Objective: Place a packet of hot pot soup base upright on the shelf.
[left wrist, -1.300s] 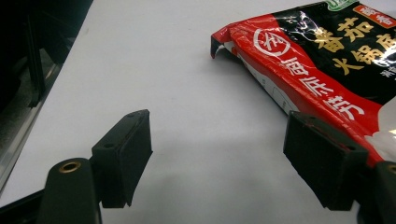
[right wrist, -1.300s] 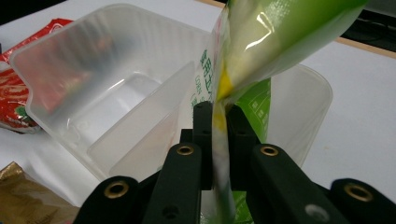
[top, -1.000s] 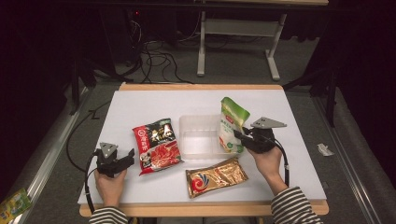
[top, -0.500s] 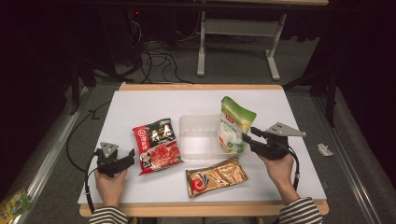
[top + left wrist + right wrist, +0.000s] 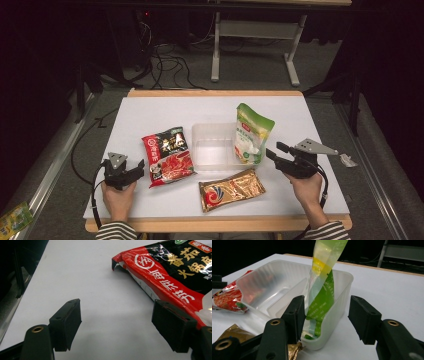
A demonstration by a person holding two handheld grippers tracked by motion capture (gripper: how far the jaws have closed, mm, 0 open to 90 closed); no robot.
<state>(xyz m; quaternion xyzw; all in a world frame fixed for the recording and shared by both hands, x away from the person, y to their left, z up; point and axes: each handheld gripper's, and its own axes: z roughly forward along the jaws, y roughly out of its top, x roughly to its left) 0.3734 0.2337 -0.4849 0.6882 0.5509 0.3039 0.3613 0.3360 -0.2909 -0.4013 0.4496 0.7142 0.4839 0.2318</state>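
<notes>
1. Dark floor and black surroundings frame a white-topped table with a pale wooden edge (image 5: pixel 150 117), seen from above the person's side.
2. Nearest, two forearms in striped sleeves come in from the bottom edge.
3. At the left, the left gripper (image 5: pixel 141 167) rests low on the table in the left hand (image 5: pixel 118 196); in its own view (image 5: pixel 116 322) the two black jaws stand wide apart with only bare tabletop between them.
4. Just beside it lies a flat red-and-black printed snack packet (image 5: pixel 168 156), whose corner runs behind one jaw in the left gripper view (image 5: pixel 172 277) without being pinched.
5. Toward the front centre lies a glossy gold foil sachet (image 5: pixel 232 189), flat and apart from both grippers.
6. At the right, the right gripper (image 5: pixel 270 152) is held in the right hand (image 5: pixel 306 186), pointing at the standing pouch; its jaws have just been opening.
7. In its own view (image 5: pixel 325 316) the jaws are parted and the pads press on nothing, though the pouch and tray wall appear in the gap farther off.
8. A green-and-white plastic stand-up pouch (image 5: pixel 253 134) stands upright inside the right end of a clear rectangular plastic tray (image 5: pixel 212 145), leaning on its wall (image 5: pixel 323 297).
9. Beyond the table, cables (image 5: pixel 167 62) trail on the floor near a grey metal frame (image 5: pixel 255 30).
</notes>
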